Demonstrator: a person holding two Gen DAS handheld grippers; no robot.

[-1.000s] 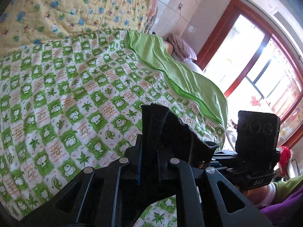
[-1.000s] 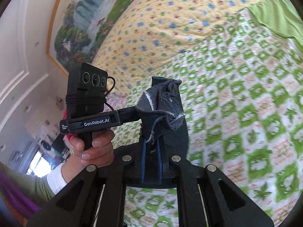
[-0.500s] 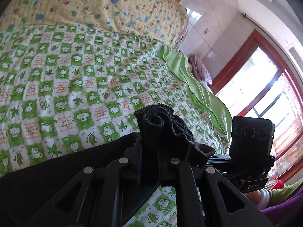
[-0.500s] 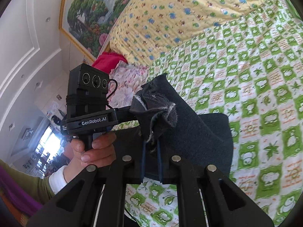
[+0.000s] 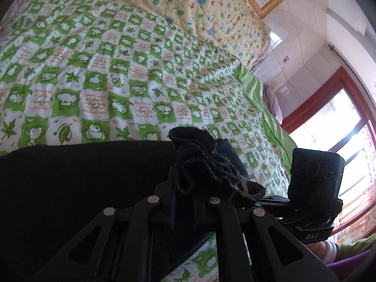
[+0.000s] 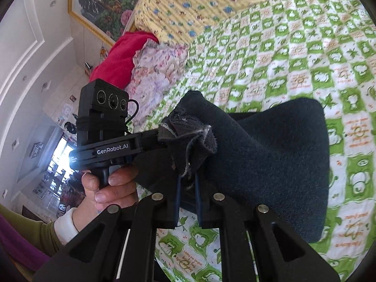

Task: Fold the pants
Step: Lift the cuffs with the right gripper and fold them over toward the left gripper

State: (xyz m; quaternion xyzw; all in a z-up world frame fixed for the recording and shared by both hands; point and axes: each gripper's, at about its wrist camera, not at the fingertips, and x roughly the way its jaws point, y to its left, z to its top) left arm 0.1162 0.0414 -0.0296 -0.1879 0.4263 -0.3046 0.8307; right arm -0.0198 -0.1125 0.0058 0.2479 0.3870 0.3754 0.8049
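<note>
The dark pants point(image 5: 77, 178) lie spread low over the green-and-white checked bed cover point(image 5: 117, 75). My left gripper point(image 5: 185, 195) is shut on a bunched, frayed edge of the pants. In the right wrist view the pants point(image 6: 277, 155) hang as a wide dark fold above the bed cover point(image 6: 305, 54). My right gripper point(image 6: 188, 178) is shut on another bunched corner of them. The two grippers are close side by side; the left gripper point(image 6: 150, 141) shows beside the right one, held by a hand.
A yellow patterned quilt point(image 5: 183, 2) lies at the head of the bed. A light green sheet point(image 5: 263, 103) edges the bed's right side near a red-framed window point(image 5: 329, 117). A red cloth point(image 6: 122, 56) and floral bedding point(image 6: 155, 70) lie at the left.
Both grippers have moved forward and down over the bed with the pants. The dark cloth now spreads wider across the cover below them.
</note>
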